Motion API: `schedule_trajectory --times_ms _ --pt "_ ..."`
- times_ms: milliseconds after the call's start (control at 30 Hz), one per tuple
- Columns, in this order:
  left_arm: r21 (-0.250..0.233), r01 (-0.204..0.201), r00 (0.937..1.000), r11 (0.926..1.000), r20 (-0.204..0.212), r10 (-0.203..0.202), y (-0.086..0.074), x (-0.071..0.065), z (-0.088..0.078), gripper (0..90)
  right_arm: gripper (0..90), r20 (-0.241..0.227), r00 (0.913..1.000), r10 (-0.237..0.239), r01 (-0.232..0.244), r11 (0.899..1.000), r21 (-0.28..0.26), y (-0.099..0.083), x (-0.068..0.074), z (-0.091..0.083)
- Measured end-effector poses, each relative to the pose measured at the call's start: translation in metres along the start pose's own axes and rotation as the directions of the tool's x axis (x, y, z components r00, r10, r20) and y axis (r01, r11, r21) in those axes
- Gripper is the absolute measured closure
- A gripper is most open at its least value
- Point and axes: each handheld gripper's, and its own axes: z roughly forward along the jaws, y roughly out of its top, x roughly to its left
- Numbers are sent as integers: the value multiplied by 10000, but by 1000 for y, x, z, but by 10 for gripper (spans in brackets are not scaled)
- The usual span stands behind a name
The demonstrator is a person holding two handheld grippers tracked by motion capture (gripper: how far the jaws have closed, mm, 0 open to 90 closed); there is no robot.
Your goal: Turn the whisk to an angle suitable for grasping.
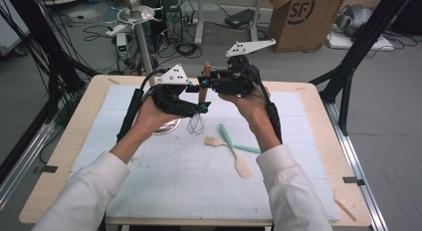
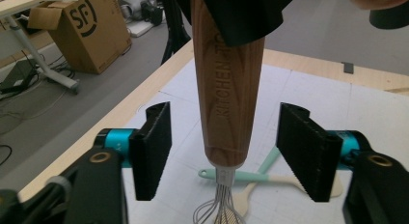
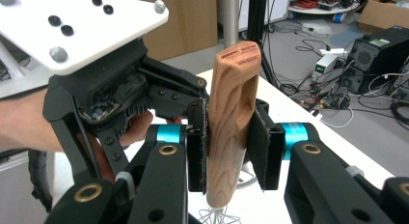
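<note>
Handing over in mid-air — the left gripper brackets the lower wooden handle of the whisk with its jaws apart, pads clear of the wood on both sides, while the right gripper stays out of nothing and is clamped on the handle's upper part, holding the whisk upright above the white mat, wires down. Next, by my reading, the left jaws must close squarely on the handle before the right lets go — a steel bowl sits half hidden under the left hand, contents not visible; a brush, teal spatula and wooden spatula lie loose to the right.
</note>
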Motion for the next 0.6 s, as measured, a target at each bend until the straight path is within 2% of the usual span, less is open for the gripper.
schedule_trajectory --times_ms 100,200,267,400,533,567,600 --pt "-136 246 9997 9996 -55 -247 2 -1 0 512 714 -1 9999 103 -103 9999 -7 0 0 0" --pt "-81 115 9996 9999 -239 -117 3 -3 0 604 715 -36 9996 272 -272 9996 -67 -1 -1 -1" --pt "-127 303 9989 9995 -346 -307 4 -4 0 679 714 -59 9995 323 -324 9994 -91 -1 -1 -1" --pt "-138 312 9989 9994 -332 -316 4 -3 -1 690 712 9 9993 380 -380 9992 -134 -1 -1 -1" --pt "-138 394 9992 9991 86 -393 4 0 -3 693 695 -183 9994 310 -314 9994 -177 -2 -1 -1" --pt "-112 347 9992 9993 195 -345 4 0 -4 694 684 -267 9993 259 -265 9994 -220 -2 0 -1" --pt "-56 369 9989 9993 275 -368 3 1 -5 694 624 -318 9993 203 -213 9993 -312 -2 0 -2"
